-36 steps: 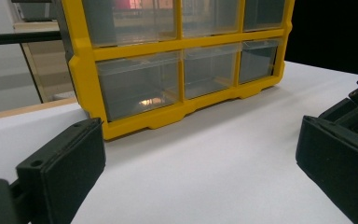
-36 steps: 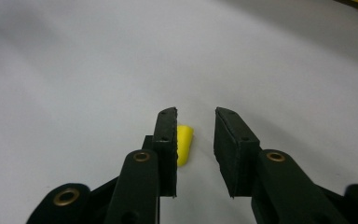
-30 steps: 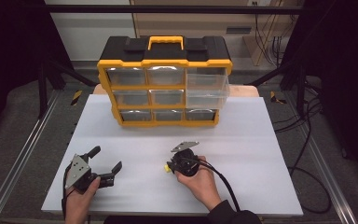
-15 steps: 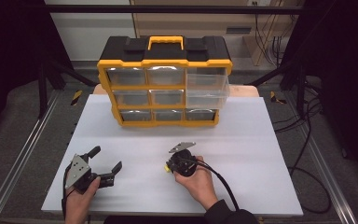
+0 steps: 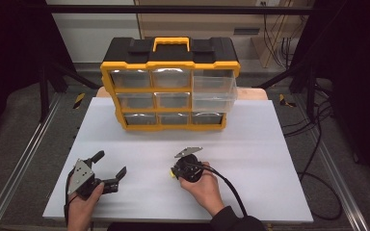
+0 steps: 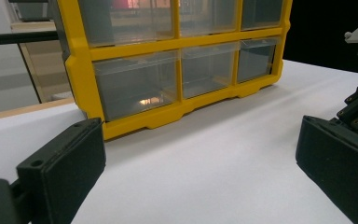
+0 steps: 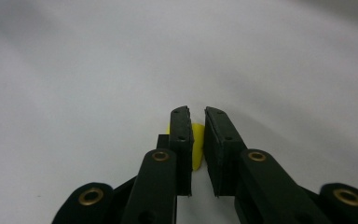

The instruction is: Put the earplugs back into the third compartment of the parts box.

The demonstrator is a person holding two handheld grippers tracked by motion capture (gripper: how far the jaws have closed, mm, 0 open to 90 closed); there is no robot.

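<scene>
**Small yellow piece at risk of slipping**

The left gripper (image 5: 107,171) sat wide open and empty on the smooth white table (image 5: 270,159). The right gripper (image 7: 196,122) had just closed on a small, rounded yellow piece (image 7: 197,149) lying on the table; held so narrowly, it could squirt free. Behind stood a hard plastic drawer cabinet (image 5: 169,84).
</scene>
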